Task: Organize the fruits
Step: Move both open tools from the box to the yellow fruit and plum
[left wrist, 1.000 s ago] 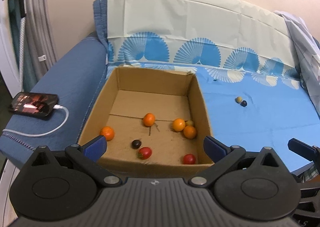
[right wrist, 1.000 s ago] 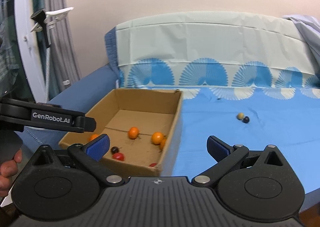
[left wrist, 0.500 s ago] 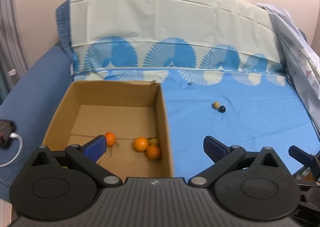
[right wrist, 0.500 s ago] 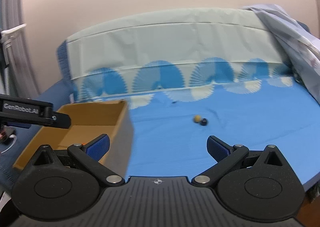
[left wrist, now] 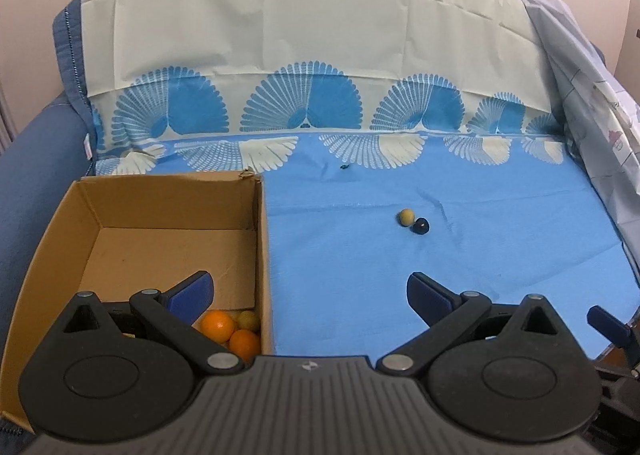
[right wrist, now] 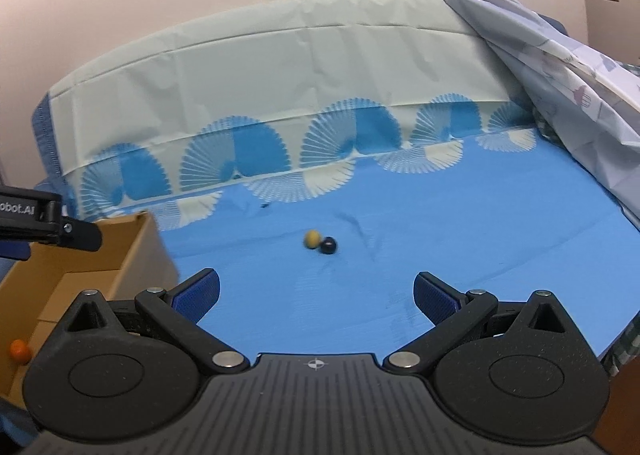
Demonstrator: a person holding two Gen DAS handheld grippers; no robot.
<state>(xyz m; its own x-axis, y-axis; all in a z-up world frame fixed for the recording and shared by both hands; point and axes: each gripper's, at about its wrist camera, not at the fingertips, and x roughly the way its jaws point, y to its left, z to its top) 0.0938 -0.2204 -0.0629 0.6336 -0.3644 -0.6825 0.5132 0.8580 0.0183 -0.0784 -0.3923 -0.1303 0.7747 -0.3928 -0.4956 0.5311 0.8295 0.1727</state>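
most fruit already lies in the cardboard box point(left wrist: 264, 255) at the sofa's left edge; a yellowish fruit point(right wrist: 312, 238) and a dark fruit point(right wrist: 329, 245), probably touching, remain mid-seat, with left tongs point(left wrist: 310, 293) and right tongs point(right wrist: 316, 291) both wide and empty.

Blue cloth point(left wrist: 360, 275) w/ white fan print, brown box point(left wrist: 48, 255), orange fruits point(left wrist: 218, 325), black berry point(left wrist: 421, 226).
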